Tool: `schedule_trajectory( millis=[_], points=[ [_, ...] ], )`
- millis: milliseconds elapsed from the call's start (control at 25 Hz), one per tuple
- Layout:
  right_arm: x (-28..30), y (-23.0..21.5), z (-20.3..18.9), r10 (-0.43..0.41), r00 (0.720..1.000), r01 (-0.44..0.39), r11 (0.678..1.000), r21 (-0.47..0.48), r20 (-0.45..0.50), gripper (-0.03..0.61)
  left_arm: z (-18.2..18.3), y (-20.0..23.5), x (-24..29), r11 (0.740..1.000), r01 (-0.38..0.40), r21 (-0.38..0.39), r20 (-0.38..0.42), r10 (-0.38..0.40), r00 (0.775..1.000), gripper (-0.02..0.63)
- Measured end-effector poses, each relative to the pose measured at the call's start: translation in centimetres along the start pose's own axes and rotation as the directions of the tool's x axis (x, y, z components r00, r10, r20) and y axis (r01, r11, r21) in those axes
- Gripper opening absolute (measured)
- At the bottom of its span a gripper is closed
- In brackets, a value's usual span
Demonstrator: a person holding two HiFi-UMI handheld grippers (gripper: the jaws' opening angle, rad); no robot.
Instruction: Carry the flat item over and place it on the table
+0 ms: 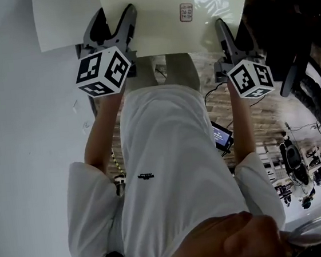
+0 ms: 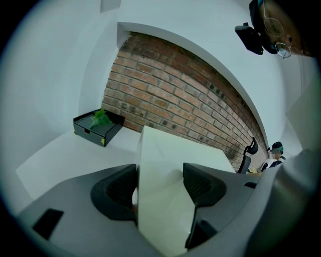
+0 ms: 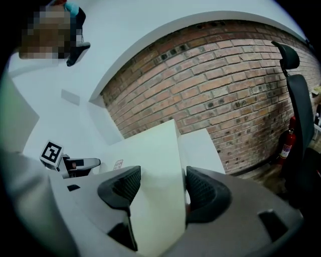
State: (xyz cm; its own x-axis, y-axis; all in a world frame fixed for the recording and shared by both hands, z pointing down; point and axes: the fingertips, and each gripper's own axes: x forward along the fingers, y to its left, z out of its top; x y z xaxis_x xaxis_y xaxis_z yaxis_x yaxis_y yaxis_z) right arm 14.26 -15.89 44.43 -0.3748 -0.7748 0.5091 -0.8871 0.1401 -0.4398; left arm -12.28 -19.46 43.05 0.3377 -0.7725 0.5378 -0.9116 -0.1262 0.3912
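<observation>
Only the left gripper view shows a black tray (image 2: 98, 129) with something green (image 2: 100, 119) on the white table (image 2: 55, 160) by a brick wall (image 2: 175, 95); there the left gripper (image 2: 160, 183) pinches the near edge of the flat cream board (image 2: 165, 160). The head view adds the board's small red label (image 1: 186, 12) — print too small to read. Only the right gripper view shows a red fire extinguisher (image 3: 287, 143) and a black office chair (image 3: 300, 100) — its right gripper (image 3: 159, 183) clamps the board's other side, so the 2 grippers hold it before the person.
</observation>
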Motion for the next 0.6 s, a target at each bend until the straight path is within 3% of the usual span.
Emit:
schedule_trajectory(
  millis=[600],
  points=[
    [5.1, -5.5, -4.3, -0.020, 0.999, 0.021, 0.999, 0.031, -0.026, 0.290, -5.1, 1.9, 7.2, 1.000, -0.005, -0.003, -0.046, 0.005, 0.999, 0.304]
  ],
)
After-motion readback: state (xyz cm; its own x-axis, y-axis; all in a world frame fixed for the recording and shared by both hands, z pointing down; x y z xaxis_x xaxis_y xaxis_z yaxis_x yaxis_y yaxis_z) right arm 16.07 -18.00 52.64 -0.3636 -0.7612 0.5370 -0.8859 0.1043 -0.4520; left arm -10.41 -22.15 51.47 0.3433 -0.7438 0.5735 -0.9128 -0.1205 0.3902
